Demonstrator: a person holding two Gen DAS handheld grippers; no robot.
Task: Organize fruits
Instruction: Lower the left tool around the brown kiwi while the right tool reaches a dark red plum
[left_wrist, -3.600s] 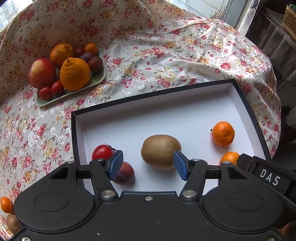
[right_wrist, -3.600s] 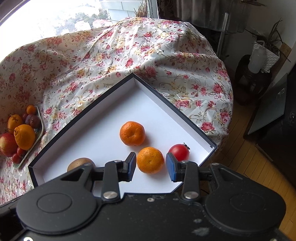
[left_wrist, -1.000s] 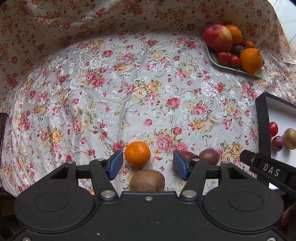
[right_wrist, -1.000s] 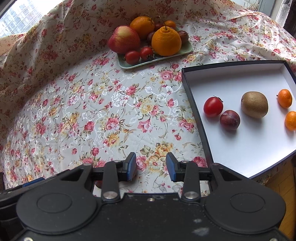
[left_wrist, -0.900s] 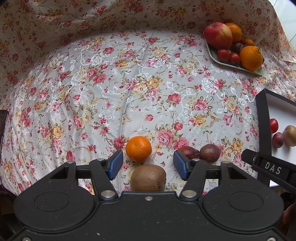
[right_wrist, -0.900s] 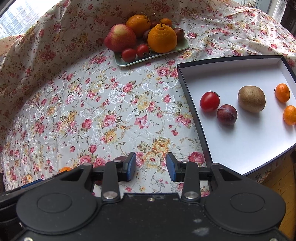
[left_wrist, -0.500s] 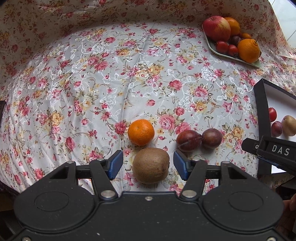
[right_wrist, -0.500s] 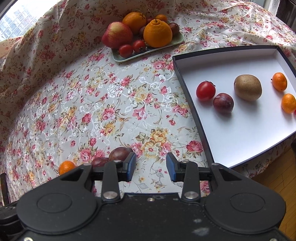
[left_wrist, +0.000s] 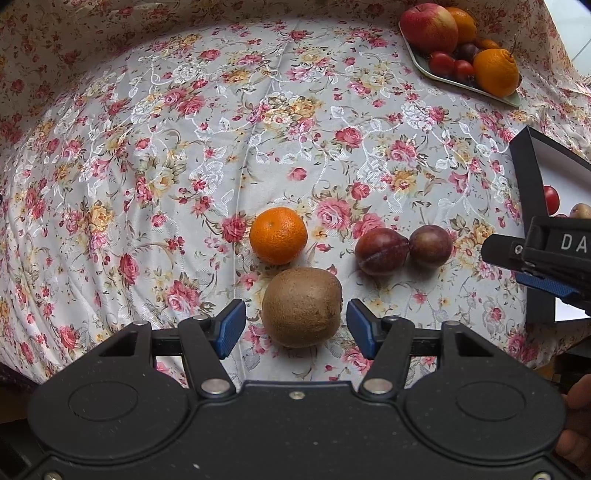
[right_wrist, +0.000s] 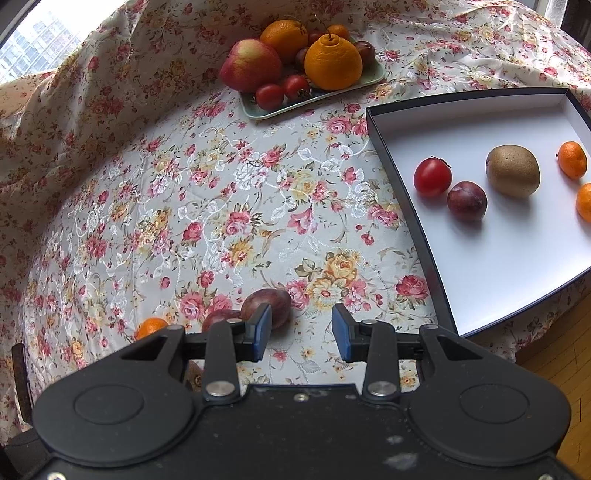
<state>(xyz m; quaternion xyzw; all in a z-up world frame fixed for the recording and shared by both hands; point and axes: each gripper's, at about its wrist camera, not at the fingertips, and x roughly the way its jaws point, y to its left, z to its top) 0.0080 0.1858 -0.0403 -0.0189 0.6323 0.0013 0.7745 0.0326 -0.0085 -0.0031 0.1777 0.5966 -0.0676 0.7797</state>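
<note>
My left gripper is open, its blue pads on either side of a brown kiwi that lies on the floral cloth. A mandarin lies just beyond the kiwi, and two plums lie to its right. My right gripper is open and empty above the cloth, with the plums just past its left pad. The white box on the right holds a tomato, a plum, a kiwi and mandarins.
A green plate at the back holds an apple, oranges, cherry tomatoes and plums. The right gripper shows at the right edge of the left wrist view. The table's edge and wooden floor lie at lower right.
Both grippers swung from the box to the loose fruit on the cloth. Over the last second the left gripper moved back, bringing the kiwi between its open pads; the right gripper drew near the plums.
</note>
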